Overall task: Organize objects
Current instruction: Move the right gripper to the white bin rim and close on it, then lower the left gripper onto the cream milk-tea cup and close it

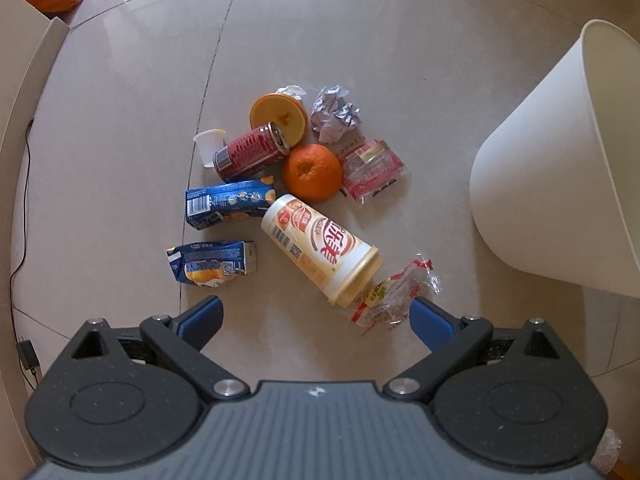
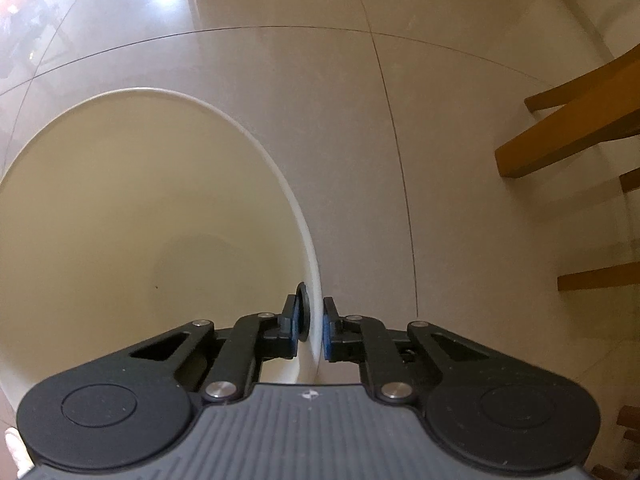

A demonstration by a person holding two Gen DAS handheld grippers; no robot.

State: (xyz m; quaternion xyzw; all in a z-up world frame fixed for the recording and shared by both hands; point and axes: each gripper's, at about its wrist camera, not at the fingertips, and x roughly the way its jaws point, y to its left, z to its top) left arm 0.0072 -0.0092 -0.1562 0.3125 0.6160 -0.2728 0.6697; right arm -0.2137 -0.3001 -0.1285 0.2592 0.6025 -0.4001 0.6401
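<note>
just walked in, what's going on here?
A person with a handheld gripper in each hand is clearing litter off a tiled floor. The right gripper is shut on the rim of a white bin, which looks empty inside. The left gripper hangs open, pointing down over the pile: a milk tea cup lying on its side, an orange, a red can, two crushed blue cartons and wrappers. Nothing is picked up yet.

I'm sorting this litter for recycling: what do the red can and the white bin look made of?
Red can: likely aluminium, with a shiny silver pull-tab top and printed glossy wall. White bin: probably plastic, with a smooth matte wall and thin moulded rim.
</note>
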